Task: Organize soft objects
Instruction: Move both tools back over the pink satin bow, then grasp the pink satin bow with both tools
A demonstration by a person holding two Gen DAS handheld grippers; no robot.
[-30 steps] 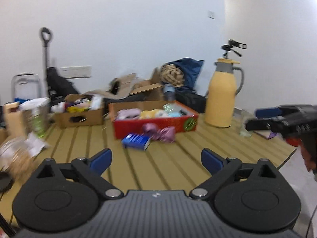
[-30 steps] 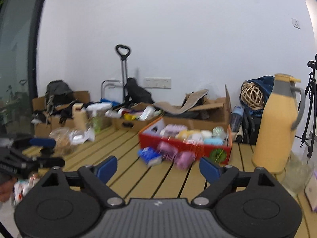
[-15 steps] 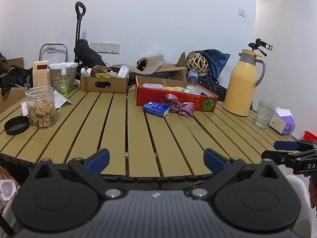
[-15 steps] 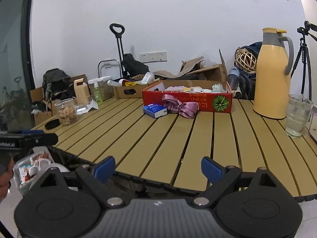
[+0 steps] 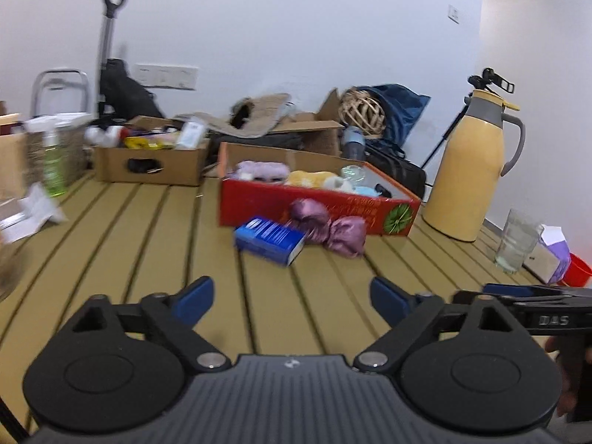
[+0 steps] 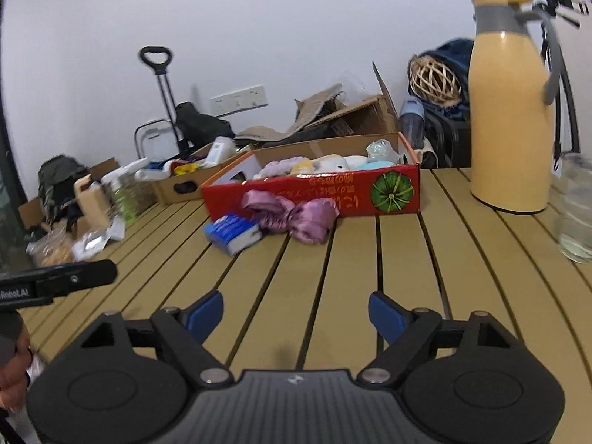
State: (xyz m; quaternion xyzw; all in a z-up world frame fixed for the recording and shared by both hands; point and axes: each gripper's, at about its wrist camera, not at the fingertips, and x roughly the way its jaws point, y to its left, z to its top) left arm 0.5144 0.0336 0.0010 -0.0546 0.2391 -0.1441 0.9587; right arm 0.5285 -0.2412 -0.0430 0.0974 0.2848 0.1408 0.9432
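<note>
A purple satin bow-shaped soft item (image 5: 327,227) lies on the slatted table in front of a red cardboard box (image 5: 322,209) that holds several soft toys. It also shows in the right wrist view (image 6: 296,214), before the red box (image 6: 355,192). A blue packet (image 5: 269,239) lies just left of it, also seen in the right wrist view (image 6: 233,234). My left gripper (image 5: 292,296) is open and empty, short of these items. My right gripper (image 6: 296,312) is open and empty, also well short of them.
A yellow thermos jug (image 5: 471,170) and a glass (image 5: 516,240) stand at the right; both also show in the right wrist view, jug (image 6: 512,111), glass (image 6: 575,207). A brown box of clutter (image 5: 151,159) sits at back left. A purple tissue pack (image 5: 551,251) lies far right.
Both grippers have moved forward over the table, toward the red box and the purple bow. The items now look larger and closer. Both stay open.
</note>
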